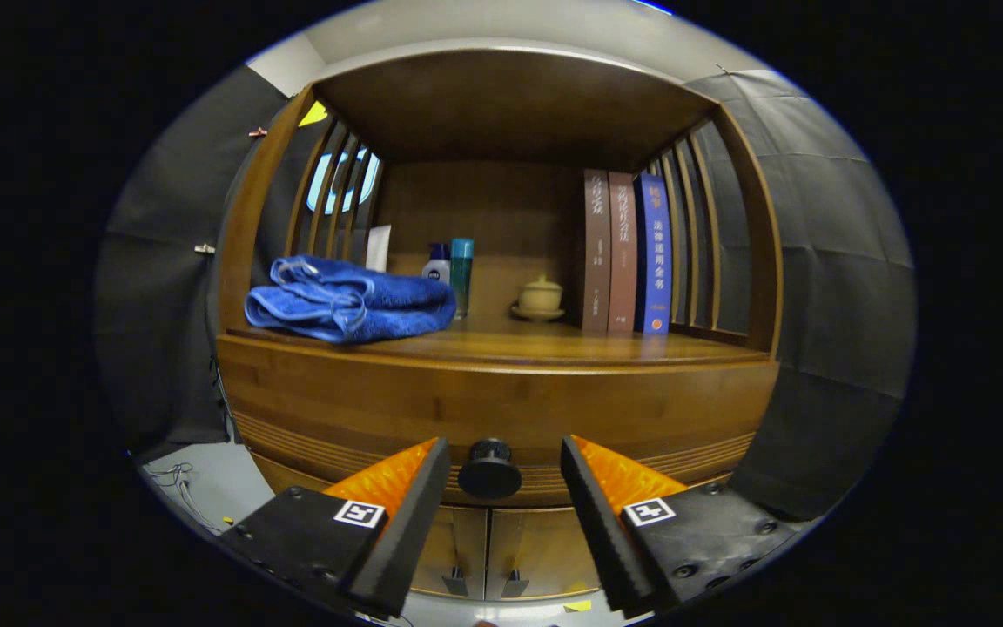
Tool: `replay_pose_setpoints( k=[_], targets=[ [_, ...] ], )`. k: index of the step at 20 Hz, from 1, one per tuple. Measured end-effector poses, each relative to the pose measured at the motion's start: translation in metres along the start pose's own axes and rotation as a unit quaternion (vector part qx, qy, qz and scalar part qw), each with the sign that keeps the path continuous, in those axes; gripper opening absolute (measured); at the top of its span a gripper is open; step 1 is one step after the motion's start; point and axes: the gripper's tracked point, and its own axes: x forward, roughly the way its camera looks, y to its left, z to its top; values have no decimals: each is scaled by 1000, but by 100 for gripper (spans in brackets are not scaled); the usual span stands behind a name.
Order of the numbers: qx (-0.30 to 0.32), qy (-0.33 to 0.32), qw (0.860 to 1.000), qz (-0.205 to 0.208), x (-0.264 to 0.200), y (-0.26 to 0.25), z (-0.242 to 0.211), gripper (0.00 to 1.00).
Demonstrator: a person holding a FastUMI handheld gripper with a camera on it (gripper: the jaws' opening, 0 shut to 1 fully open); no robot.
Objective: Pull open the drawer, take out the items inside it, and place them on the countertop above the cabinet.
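a staged home corner set up inside a booth: a wooden cabinet (501,401) with slatted sides stands against black cloth walls (824,287). on its counter (554,347) lie a folded blue towel (349,300), toiletry bottles (454,270), a small lidded cup on a saucer (540,298) and three upright books (628,252). below are a knobbed drawer (489,470) and cupboard doors (488,549), with loose cables (179,488) on the floor.
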Motion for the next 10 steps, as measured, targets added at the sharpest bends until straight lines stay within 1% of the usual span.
replay_pose_setpoints(
  k=[1, 3, 5, 6, 7, 8, 10],
  targets=[
    [2, 3, 1000, 4, 8, 4, -4, 76],
    [-2, 12, 1000, -4, 14, 5, -13, 59],
    [2, 28, 1000, -8, 22, 5, -24, 58],
    [5, 34, 999, -8, 18, 3, -29, 58],
    [10, 28, 1000, -5, 34, -1, -25, 54],
    [11, 32, 999, -5, 22, 4, -27, 50],
    [4, 34, 999, -6, 22, 4, -26, 50]
  ],
)
